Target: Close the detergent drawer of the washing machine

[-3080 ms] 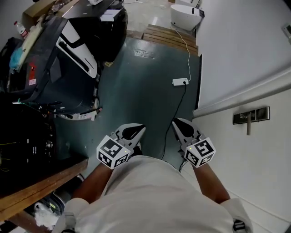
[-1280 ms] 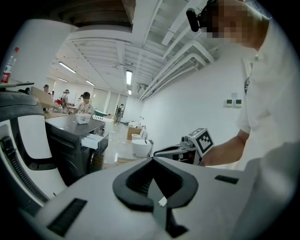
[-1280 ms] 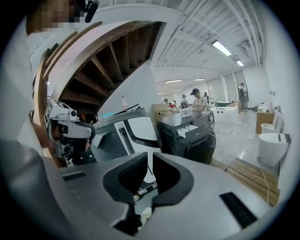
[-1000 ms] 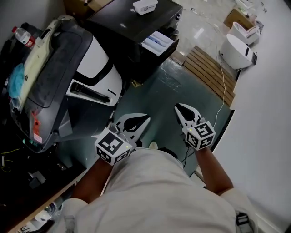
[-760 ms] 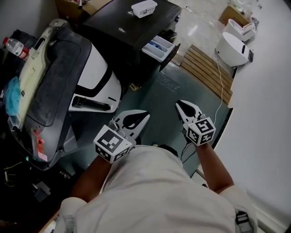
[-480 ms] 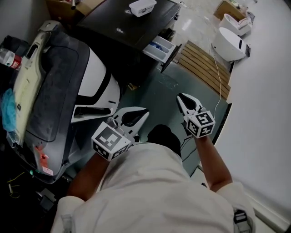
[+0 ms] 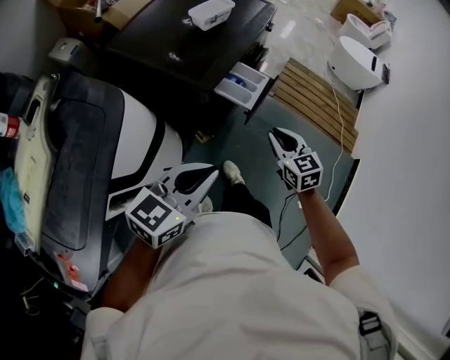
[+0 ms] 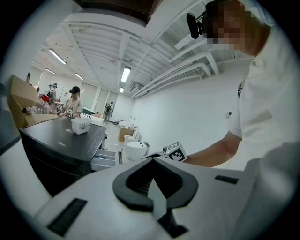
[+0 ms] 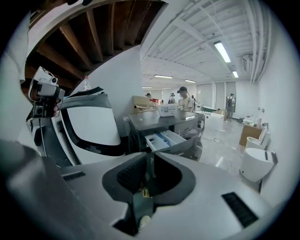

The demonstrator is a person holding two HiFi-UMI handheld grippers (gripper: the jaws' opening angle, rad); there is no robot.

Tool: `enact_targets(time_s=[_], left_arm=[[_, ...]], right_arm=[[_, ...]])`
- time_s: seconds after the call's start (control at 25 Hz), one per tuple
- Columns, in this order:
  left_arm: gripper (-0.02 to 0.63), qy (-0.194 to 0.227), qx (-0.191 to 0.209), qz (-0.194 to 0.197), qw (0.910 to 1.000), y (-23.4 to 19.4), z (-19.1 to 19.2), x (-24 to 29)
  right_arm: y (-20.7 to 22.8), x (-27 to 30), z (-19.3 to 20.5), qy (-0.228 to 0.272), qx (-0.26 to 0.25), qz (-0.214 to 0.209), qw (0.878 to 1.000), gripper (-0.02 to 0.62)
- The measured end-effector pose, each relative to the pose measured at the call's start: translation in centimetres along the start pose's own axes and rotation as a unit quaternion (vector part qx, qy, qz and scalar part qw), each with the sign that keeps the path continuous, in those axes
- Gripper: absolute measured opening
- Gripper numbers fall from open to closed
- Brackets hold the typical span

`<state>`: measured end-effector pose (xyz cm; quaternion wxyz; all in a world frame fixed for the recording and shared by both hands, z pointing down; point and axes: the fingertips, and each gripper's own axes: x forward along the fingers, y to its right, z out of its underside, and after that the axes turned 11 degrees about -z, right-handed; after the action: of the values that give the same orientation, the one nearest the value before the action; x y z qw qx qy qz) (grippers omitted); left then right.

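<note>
The black washing machine [image 7: 184, 43] stands at the top of the head view, its white detergent drawer [image 7: 240, 83] pulled out to the right. The drawer [image 9: 163, 139] also shows open in the right gripper view, and small in the left gripper view as the drawer [image 8: 105, 160]. My right gripper [image 7: 273, 133] is shut and empty, held above the green floor a short way from the drawer. My left gripper [image 7: 213, 171] is shut and empty too, lower and further back.
A white tub [image 7: 206, 13] sits on the machine's top. A large black-and-white appliance [image 7: 133, 144] fills the left. A wooden pallet [image 7: 314, 100], a white round unit [image 7: 358, 60] and a floor cable [image 7: 336, 172] lie to the right, by the white wall.
The view has swung from the wall and floor towards the washing machine, which is nearer now. The right gripper reaches further forward towards the drawer. Both grippers have stayed shut.
</note>
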<state>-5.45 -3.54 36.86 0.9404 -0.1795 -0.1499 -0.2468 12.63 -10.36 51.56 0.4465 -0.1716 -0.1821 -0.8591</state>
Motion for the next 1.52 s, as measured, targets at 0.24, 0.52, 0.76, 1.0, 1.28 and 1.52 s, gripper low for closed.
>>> enact_targets(time_s=[0.24, 0.52, 0.76, 1.0, 1.28, 1.52], left_arm=[[-0.006, -0.007, -0.013, -0.023, 0.9996, -3.1, -1.5, 2.9], [-0.005, -0.006, -0.016, -0.043, 0.9989, -5.3, -3.5, 5.7], [-0.005, -0.007, -0.021, -0.059, 0.998, -6.6, -4.4, 7.3], [-0.005, -0.005, -0.025, -0.072, 0.9971, -7.2, -5.1, 8.5], [-0.005, -0.002, -0.028, -0.089, 0.9956, -7.4, -5.4, 9.9], [-0.005, 0.004, -0.033, -0.11, 0.9934, -7.7, -5.6, 10.5]], right_arm=[[4.2, 3.1, 0.3, -0.016, 0.001, -0.019, 1.0, 0.034], [7.0, 5.7, 0.3, -0.029, 0.0, -0.045, 0.999, 0.034], [9.0, 7.3, 0.9, -0.044, -0.001, -0.061, 0.997, 0.034], [10.3, 8.2, 1.4, -0.058, -0.01, -0.079, 0.995, 0.034], [11.0, 9.3, 1.9, -0.07, -0.023, -0.103, 0.992, 0.041], [11.3, 10.2, 1.9, -0.074, -0.028, -0.121, 0.989, 0.041]])
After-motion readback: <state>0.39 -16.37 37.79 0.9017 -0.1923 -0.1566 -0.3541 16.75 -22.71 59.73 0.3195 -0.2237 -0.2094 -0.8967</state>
